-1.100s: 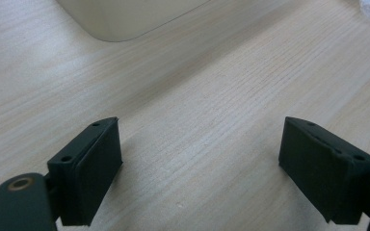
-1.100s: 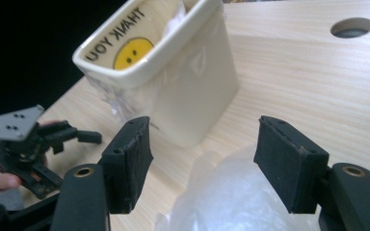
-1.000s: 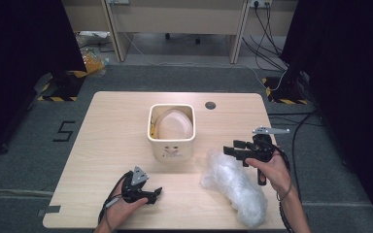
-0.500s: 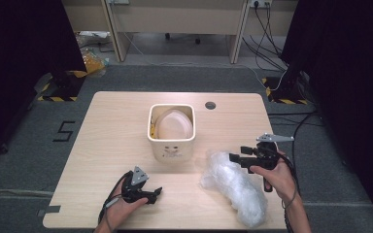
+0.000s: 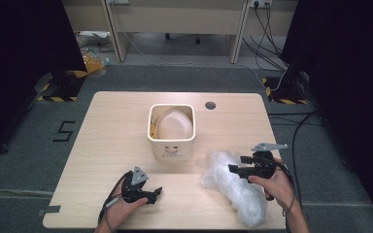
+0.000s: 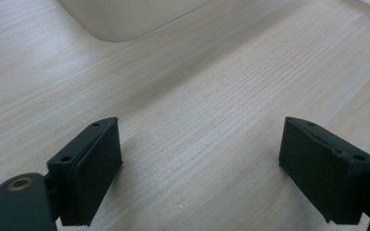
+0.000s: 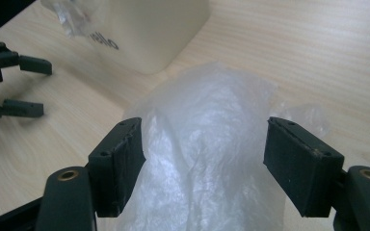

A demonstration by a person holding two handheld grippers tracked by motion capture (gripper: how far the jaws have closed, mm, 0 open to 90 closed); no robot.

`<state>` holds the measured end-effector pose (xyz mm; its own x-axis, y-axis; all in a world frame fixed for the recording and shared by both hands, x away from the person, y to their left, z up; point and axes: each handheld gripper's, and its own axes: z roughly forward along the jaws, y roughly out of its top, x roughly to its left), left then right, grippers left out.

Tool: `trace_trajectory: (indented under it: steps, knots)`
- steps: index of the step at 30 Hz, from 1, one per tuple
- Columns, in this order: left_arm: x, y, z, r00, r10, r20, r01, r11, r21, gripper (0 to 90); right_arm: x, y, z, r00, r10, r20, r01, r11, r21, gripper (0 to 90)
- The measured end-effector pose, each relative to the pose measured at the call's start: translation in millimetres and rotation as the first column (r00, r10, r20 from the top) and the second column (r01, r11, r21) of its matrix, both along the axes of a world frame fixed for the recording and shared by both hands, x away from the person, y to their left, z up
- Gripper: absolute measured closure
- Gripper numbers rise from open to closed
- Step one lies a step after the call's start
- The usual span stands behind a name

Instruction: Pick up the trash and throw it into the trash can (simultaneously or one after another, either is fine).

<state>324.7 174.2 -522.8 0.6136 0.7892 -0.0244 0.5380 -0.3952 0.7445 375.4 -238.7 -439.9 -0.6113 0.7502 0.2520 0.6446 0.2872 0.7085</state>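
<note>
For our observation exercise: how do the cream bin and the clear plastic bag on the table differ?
The cream bin stands upright and rigid; the clear plastic bag lies crumpled and limp. The bin is opaque, the bag translucent. The bin sits mid-table; the bag lies between the right gripper's open jaws. Both rest on the table.

We see a table of pale, matt wood grain, a cream bin of smooth plastic, and a crinkled, translucent plastic bag with a soft sheen. Both grippers' jaws look like matt black plastic.
</note>
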Motion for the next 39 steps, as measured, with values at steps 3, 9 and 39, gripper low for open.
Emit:
trace_trajectory:
  steps: [3,9,39]
  knots:
    - [0.0,0.0,0.0,1.0000,0.000,0.000,0.000,1.0000,0.000,14.1,-0.7,0.7,-6.2,0.9999,0.001,-0.017,-0.002,0.9997,-0.023,33.6]
    - [0.0,0.0,0.0,1.0000,0.000,0.000,0.000,1.0000,0.000,14.1,-2.5,1.4,-13.1,0.9993,0.026,-0.028,-0.027,0.9992,-0.030,57.0]
    - [0.0,-0.2,-0.1,1.0000,0.002,0.002,-0.002,1.0000,-0.003,14.1,-2.7,-18.4,59.8,0.9899,0.024,0.140,-0.052,0.9785,0.200,86.0]
